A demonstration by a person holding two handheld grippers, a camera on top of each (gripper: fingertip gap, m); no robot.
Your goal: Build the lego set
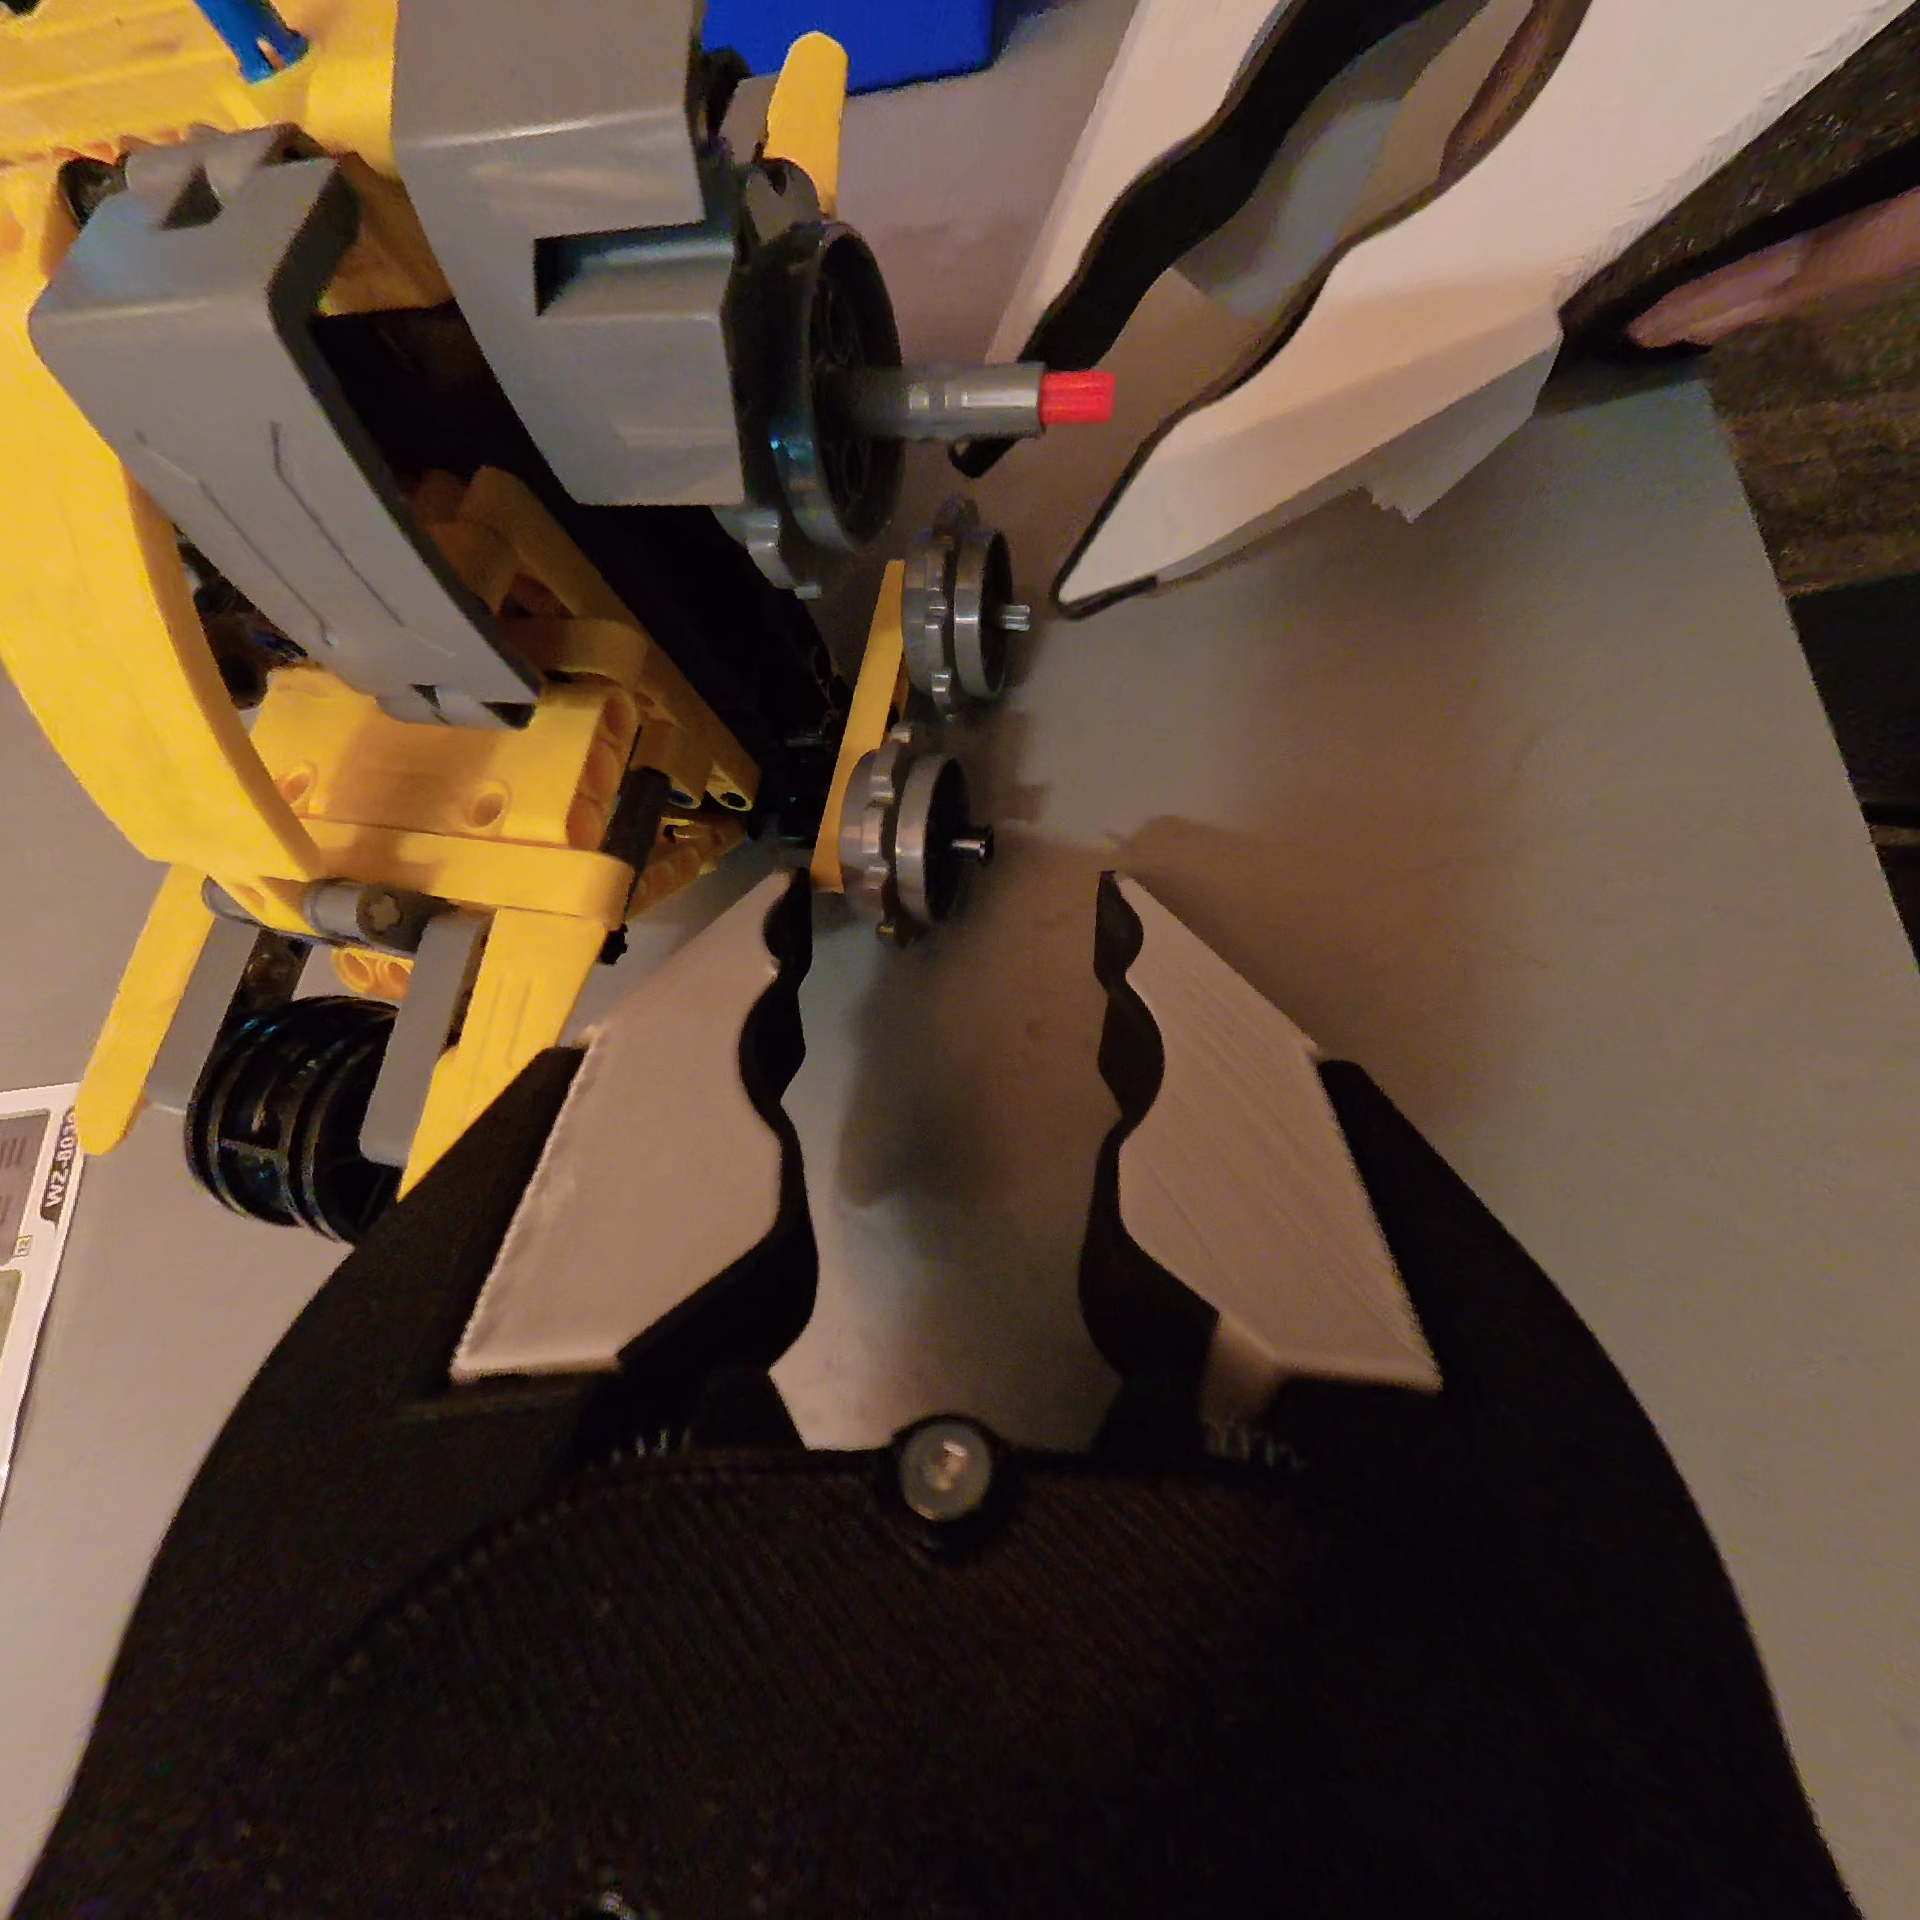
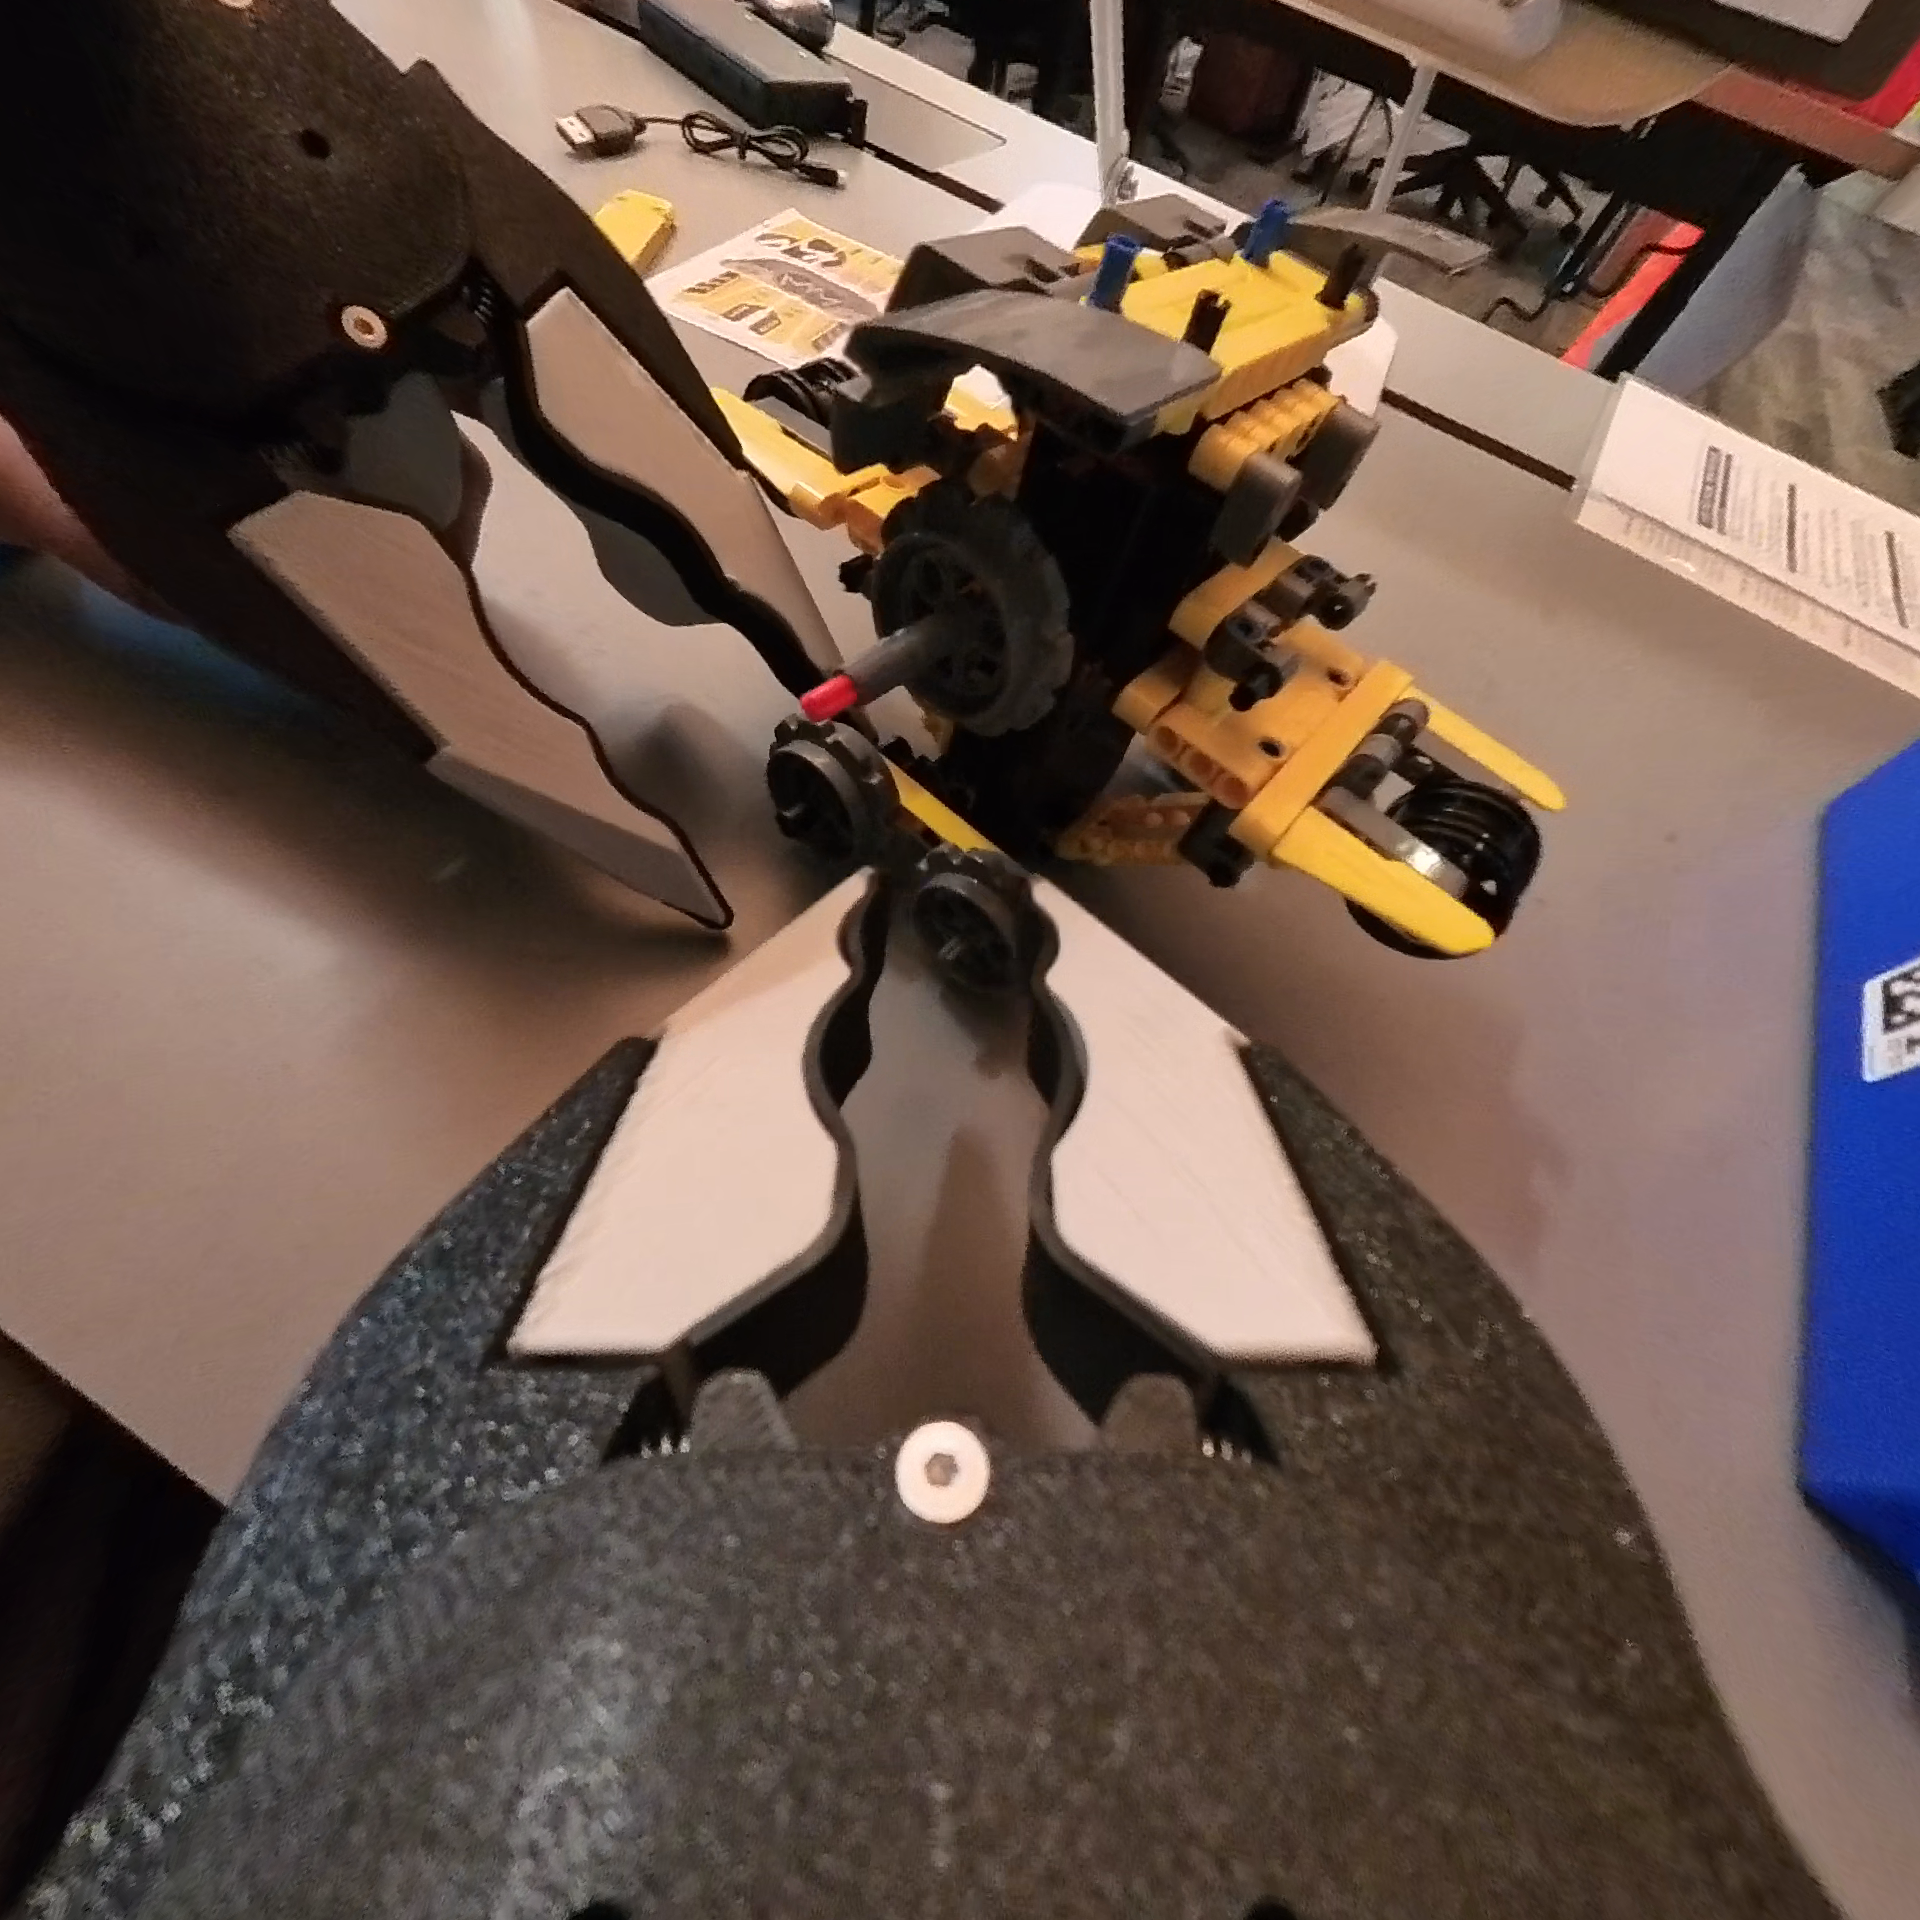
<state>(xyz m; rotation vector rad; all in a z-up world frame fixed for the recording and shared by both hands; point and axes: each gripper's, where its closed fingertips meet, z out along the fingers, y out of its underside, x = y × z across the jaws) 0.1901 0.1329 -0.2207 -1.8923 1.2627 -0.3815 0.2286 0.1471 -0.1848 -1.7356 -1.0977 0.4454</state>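
While the yellow brick vehicle point(image 2: 1143, 582) lies on the grey table point(image 2: 260, 987), the right gripper point(image 2: 951, 914) spreads its fingers about a small black wheel point(image 2: 961, 925). Beside it, the left gripper point(image 1: 951, 883) hangs spread and empty. A blue box point(image 2: 1860, 1143) lies rightward; desks crowd behind.

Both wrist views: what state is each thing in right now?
Left gripper: jaws open, empty.
Right gripper: jaws open, small wheel between the tips, not clamped.
Toy vehicle: resting on the table.
Red-tipped axle: sticking out of the big wheel.
Cable: loose, near plug unplugged.
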